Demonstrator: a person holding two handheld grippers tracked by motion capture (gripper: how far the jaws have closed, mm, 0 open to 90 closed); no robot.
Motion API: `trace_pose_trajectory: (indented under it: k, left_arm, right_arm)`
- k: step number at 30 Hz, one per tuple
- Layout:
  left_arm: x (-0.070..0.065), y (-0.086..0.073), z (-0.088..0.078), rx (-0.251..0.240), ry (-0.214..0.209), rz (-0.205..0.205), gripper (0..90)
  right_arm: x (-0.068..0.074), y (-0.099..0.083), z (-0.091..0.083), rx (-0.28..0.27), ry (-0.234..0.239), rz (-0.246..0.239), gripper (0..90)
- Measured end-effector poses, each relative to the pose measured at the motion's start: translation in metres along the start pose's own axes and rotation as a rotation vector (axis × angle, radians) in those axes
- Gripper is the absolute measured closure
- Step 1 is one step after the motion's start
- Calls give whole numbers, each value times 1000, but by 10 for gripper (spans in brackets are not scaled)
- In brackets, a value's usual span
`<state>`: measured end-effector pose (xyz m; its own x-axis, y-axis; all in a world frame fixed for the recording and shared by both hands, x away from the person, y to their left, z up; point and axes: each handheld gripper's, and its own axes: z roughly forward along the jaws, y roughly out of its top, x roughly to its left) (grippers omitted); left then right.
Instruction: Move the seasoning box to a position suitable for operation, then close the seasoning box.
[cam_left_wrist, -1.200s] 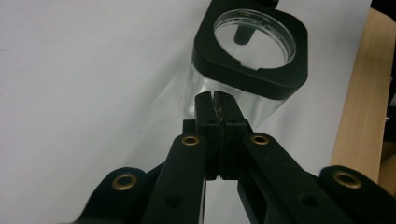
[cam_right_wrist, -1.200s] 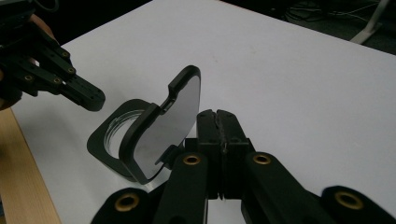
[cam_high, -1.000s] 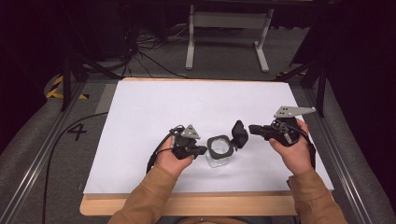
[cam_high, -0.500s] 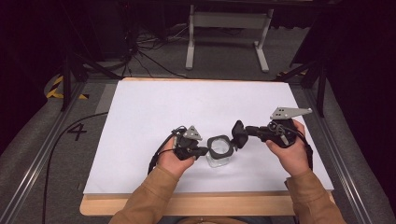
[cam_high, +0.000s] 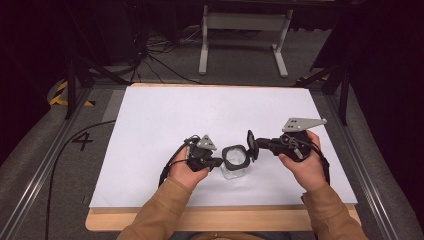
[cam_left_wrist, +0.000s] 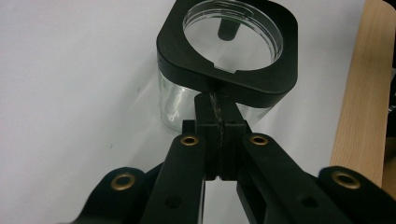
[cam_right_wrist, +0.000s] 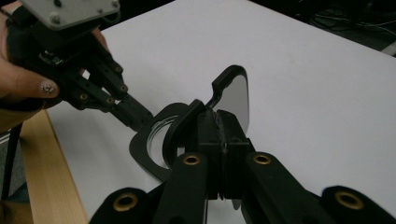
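**Two grippers at a glass jar: one on its black rim, one holding the lid flap**

The left gripper (cam_left_wrist: 218, 122) has its jaws pressed together on the edge of the black rim (cam_left_wrist: 187, 56) that tops the glass jar (cam_left_wrist: 173, 105). In its own view the jaw tips meet at the near side of that squarish rim, with clear glass just below them.

The right gripper (cam_right_wrist: 219, 128) pinches a black lid flap (cam_right_wrist: 232, 95) between its jaws. The flap stands upright on edge, and its flat face looks pale in that view. It sits just beside the jar's rim, on the side away from the left gripper.

From above, the jar (cam_high: 234, 168) stands between the two grippers, the left gripper (cam_high: 214, 162) touching it from one side and the right gripper (cam_high: 254, 143) close on the other. The jar rests on a white sheet (cam_high: 165, 120) that covers most of a wooden table (cam_high: 200, 219), nearer the person's edge than the far one. Tan sleeves (cam_high: 160, 212) reach toward the jar from that near edge.
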<state>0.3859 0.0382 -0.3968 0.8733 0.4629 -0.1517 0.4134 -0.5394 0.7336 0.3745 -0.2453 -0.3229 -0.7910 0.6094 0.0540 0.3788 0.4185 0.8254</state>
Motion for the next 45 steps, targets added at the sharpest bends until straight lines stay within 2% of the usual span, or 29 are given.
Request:
trace_pose_trajectory:
  k: [3,5,13,17,18,23,25,27,29,34,35,38,41,45]
  left_arm:
    - [0,-1,0,-2,-2,-2,896]
    - [0,-1,1,2,-5,0,896]
    - [0,-1,1,2,-5,-2,890]
    - [0,-1,1,2,-6,-2,887]
    - [0,-1,1,2,-7,-2,888]
    - [0,-1,0,-7,-12,-9,889]
    - [1,-1,-2,-7,-12,-1,880]
    - [3,1,-8,-14,7,-4,877]
    - [8,4,-14,-31,11,-12,875]
    - [21,8,-29,-76,47,-36,875]
    - [25,8,-31,-81,63,-40,874]
    - [31,8,-34,-99,63,-64,877]
    - [41,7,-35,-109,67,-85,876]
    - [45,9,-36,-129,56,-107,874]
  right_arm:
    - [9,0,11,29,27,-35,899]
    - [14,-1,17,48,27,-57,898]
    - [23,-7,38,100,72,-72,898]
    - [27,-11,48,140,83,-86,899]
    - [28,-12,51,135,81,-90,898]
    - [29,-12,50,136,78,-97,899]
    - [29,-10,44,107,75,-104,899]
    - [27,-10,41,96,70,-101,899]
    - [21,-11,30,75,53,-80,899]
    - [6,-20,14,71,15,-21,899]
    - [5,-21,10,71,10,-20,900]
    - [3,-24,3,73,20,-27,900]
    - [1,-29,-2,106,31,-24,900]
    - [-2,-40,5,168,44,-10,900]
